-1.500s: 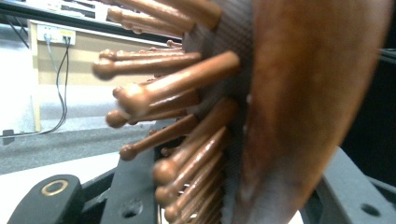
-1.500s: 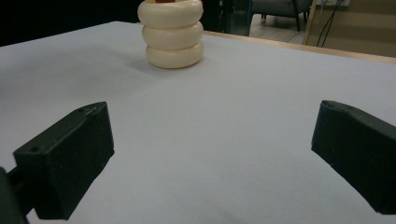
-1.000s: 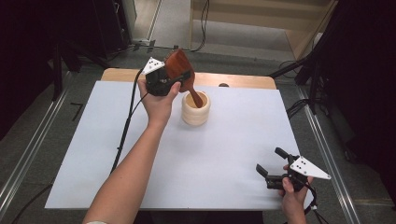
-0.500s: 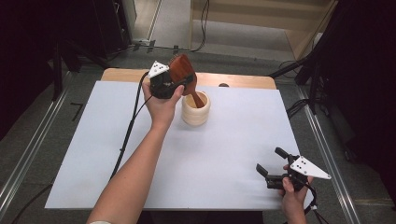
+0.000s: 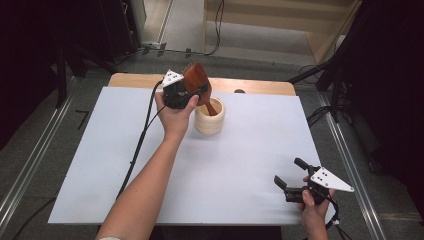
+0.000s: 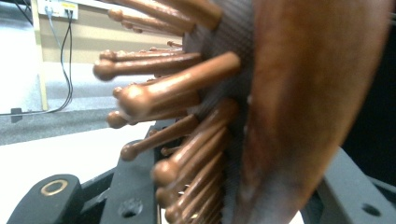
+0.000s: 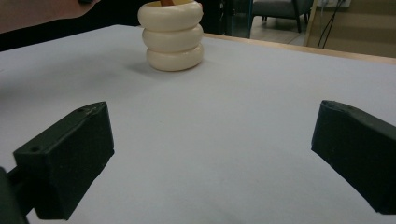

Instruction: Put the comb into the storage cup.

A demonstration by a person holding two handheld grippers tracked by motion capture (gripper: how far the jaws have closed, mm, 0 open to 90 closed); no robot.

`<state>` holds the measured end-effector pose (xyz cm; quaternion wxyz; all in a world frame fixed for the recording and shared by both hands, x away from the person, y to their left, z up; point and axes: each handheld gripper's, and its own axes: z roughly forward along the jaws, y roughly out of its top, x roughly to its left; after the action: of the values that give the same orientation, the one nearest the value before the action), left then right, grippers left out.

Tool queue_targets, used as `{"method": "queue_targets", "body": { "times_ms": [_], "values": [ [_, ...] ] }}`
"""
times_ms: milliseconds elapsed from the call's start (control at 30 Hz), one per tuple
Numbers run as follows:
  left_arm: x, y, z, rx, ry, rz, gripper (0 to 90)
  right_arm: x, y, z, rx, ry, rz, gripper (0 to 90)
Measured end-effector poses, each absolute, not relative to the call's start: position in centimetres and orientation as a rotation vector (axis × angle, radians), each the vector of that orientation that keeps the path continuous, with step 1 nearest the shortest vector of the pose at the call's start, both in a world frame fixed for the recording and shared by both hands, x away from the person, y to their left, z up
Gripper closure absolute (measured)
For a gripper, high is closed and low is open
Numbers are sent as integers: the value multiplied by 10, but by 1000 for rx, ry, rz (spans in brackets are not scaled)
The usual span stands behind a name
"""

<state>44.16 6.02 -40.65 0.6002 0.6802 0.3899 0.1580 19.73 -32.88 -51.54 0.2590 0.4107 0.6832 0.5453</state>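
Over the far middle of the white tabletop [image 5: 100, 165], the left tool [image 5: 192, 90] grips a brown wooden hairbrush [image 5: 196, 80], handle down inside the cream ringed holder [image 5: 209, 120]. I'd lower it straight, then let go. The right tool [image 5: 292, 177] waits wide open, holding nothing.

The high view looks forward and down over the whole counter [image 5: 240, 165]. The left gripper view sits pressed close against a wooden hairbrush [image 6: 261, 112]. The right gripper view looks low across the counter toward the cream ribbed holder [image 7: 173, 37], which the high view shares.
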Motion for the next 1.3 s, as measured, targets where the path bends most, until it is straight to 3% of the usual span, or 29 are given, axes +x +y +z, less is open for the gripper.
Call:
{"method": "queue_targets", "body": {
  "times_ms": [933, 1300],
  "values": [
    [446, 58, -429, 1578, 967, 330, 559, 198, -328, -516, 1116, 1852, 1478, 0],
    [449, 68, -436, 1548, 1023, 295, 480, 198, -328, -516, 1115, 1852, 1475, 0]
  ]
}}
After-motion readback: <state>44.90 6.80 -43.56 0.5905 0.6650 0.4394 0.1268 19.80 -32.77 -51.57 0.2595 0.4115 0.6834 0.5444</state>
